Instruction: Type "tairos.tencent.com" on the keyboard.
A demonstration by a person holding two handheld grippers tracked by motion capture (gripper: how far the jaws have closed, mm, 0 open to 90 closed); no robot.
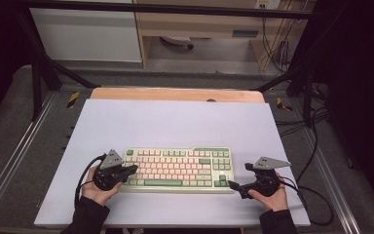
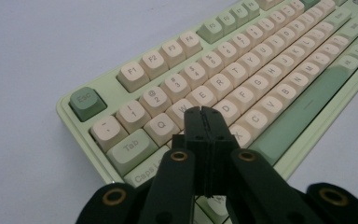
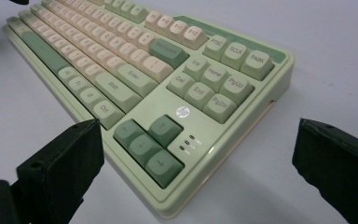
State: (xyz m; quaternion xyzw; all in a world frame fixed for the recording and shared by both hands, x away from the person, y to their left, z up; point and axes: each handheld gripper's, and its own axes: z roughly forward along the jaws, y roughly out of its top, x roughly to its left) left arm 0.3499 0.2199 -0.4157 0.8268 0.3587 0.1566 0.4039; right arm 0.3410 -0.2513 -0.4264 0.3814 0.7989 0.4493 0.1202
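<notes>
— Two hand-held grippers are at work, one in each hand. Start with the left hand-held gripper (image 1: 135,168): how do its jaws stand?

— Pressed flat together with nothing between them. In the left gripper view the left hand-held gripper (image 2: 202,110) points its joined tip over the letter keys near W and S, low in the middle of the frame. Whether the tip touches a keycap I cannot tell.

— And the right hand-held gripper (image 1: 233,185)?

— Its jaws are spread wide and hold nothing. In the right gripper view the right hand-held gripper (image 3: 193,154) has one black jaw at the lower left and the other at the lower right, with the keyboard's near corner between them, touching neither.

— Where does the keyboard (image 1: 177,169) sit?

— In the high view it lies flat in the lower middle of the frame, between the two hands, on the pale sheet (image 1: 175,124) that covers the table (image 1: 175,94). It is pale green with cream keys and darker green ones.

— What lies closest to each tip?

— For the left, the keyboard (image 2: 223,70) shows the Esc key (image 2: 87,102) at the left of the frame. For the right, the keyboard (image 3: 144,74) shows the arrow keys (image 3: 149,144) just ahead, low in the middle.
</notes>
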